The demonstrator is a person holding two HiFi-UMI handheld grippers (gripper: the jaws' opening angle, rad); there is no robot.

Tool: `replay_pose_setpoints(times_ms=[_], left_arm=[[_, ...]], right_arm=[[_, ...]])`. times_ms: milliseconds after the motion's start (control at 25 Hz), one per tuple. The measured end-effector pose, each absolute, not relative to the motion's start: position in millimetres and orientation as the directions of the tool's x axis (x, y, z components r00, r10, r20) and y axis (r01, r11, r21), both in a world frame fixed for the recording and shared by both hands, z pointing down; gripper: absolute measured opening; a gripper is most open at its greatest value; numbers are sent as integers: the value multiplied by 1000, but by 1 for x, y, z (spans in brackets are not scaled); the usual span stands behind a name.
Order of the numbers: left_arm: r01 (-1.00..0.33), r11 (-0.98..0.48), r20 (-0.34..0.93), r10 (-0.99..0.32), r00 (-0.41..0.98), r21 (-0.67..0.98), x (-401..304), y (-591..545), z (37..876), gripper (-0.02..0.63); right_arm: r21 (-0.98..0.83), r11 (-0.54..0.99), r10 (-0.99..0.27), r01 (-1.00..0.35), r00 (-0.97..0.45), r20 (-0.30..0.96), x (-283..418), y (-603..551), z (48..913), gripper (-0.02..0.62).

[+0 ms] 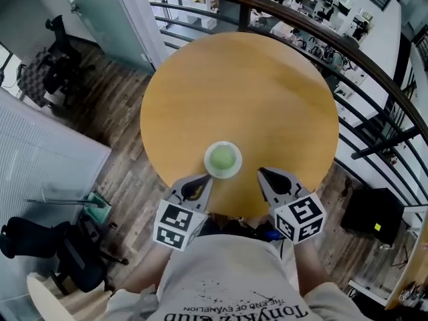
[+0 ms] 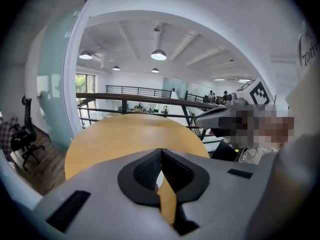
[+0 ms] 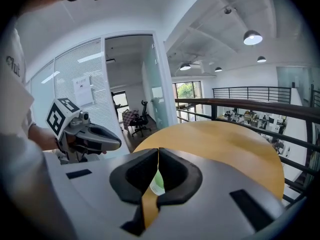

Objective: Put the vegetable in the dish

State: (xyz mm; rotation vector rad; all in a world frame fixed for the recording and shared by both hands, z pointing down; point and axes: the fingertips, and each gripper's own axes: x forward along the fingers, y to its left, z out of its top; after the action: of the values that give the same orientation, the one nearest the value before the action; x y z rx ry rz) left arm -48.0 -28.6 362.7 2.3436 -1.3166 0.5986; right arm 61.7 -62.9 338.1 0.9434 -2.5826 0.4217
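We find the green vegetable [image 1: 223, 157] lying in the white dish [image 1: 208, 170], which stands on the round wooden table [image 1: 254, 92] close to its near edge. The left gripper [image 1: 200, 183] and the right gripper [image 1: 265, 176] each have their jaws closed together on nothing, and are held low at the table's edge, one on either side of the dish. We judge the placing done, and the empty closed jaws suggest tools parked clear of the dish rather than engaged with it.
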Motion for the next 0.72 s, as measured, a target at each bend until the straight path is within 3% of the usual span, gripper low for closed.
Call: replay_pose_setpoints(times_ms=[720], left_arm=[[-873, -452, 536, -698, 474, 184, -49, -35, 366, 23]], right_arm=[[-237, 717, -535, -656, -735, 416, 47, -70, 337, 25]])
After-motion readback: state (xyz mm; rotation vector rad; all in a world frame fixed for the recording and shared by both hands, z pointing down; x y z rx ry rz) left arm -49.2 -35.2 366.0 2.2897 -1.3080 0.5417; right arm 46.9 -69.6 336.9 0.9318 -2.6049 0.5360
